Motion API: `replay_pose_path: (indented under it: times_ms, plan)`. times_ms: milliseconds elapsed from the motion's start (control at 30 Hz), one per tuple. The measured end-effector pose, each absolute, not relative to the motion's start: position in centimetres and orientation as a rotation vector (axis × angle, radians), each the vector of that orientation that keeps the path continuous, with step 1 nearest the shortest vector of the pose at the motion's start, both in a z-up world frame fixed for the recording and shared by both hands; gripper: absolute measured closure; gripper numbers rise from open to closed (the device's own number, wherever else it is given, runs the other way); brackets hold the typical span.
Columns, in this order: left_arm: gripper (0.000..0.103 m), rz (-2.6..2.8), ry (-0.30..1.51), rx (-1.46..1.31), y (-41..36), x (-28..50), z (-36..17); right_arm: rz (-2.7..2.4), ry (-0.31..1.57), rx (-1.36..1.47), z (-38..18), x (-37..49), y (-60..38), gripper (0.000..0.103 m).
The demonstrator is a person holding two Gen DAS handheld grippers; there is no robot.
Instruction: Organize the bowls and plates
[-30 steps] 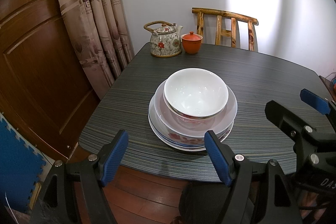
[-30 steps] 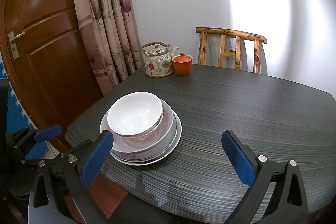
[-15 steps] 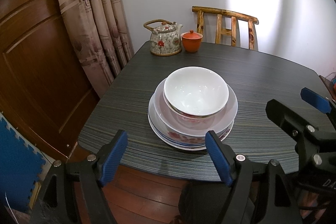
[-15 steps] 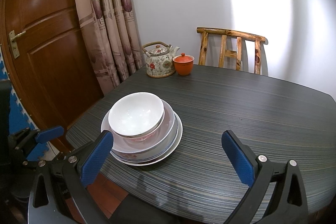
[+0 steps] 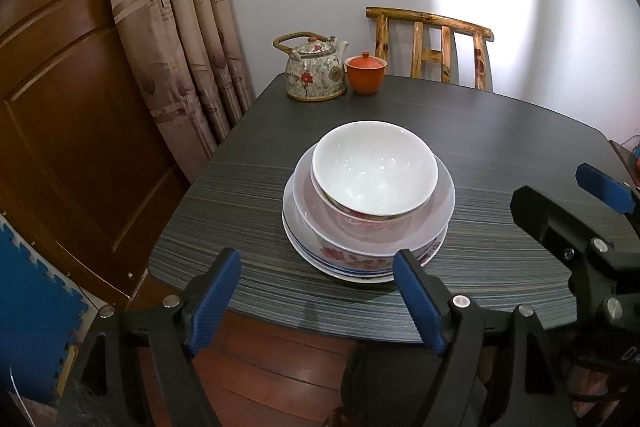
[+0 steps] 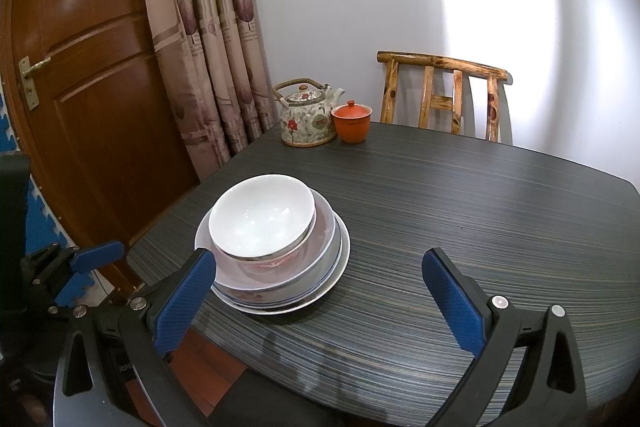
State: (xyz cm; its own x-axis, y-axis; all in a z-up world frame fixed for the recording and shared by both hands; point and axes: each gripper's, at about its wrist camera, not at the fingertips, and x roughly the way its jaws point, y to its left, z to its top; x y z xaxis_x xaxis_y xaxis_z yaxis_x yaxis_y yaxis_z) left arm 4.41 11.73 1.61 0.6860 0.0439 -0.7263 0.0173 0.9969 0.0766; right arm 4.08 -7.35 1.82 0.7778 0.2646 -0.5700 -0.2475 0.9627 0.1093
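Note:
A white bowl (image 5: 373,169) sits on top of a stack: a wider floral bowl (image 5: 352,253) under it and a blue-rimmed plate (image 5: 348,273) at the bottom, near the front left of the dark striped table (image 5: 500,155). The stack also shows in the right wrist view, with the white bowl (image 6: 262,215) and the plate (image 6: 320,291). My left gripper (image 5: 316,297) is open and empty, just short of the stack's near edge. My right gripper (image 6: 320,299) is open and empty, to the right of the stack, with its left finger (image 6: 184,299) beside the plate.
A floral teapot (image 5: 314,71) and an orange lidded cup (image 5: 365,73) stand at the table's far edge. A wooden chair (image 5: 432,47) is behind the table. A curtain (image 5: 180,39) and wooden door (image 5: 72,115) are on the left.
Both grippers have drifted back and up very slightly. The stack has not moved and both stay open.

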Motion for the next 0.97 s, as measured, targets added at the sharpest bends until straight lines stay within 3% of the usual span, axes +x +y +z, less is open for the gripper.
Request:
replay_pose_path:
  times_ms: [167, 233, 633, 967]
  plan:
    - [0.02, -0.002, 0.833, 0.077, 11.6, 4.6, 1.3, 0.278, 0.621, 0.029, 1.8, 4.0, -7.4, 0.001]
    - [0.014, -0.019, 0.851, 0.071, 11.5, 4.7, 1.0, 0.279, 0.622, 0.029, 1.8, 4.0, -7.4, 0.001]
    - [0.014, 0.091, 0.742, 0.096, 11.9, 3.7, 1.3, 0.269, 0.62, 0.053, 1.6, 4.1, -9.7, 0.001]
    - [0.014, 0.083, 0.808, 0.088, 12.1, 4.7, 0.8, 0.082, 0.647, 0.118, 0.5, 6.3, -19.5, 0.001]
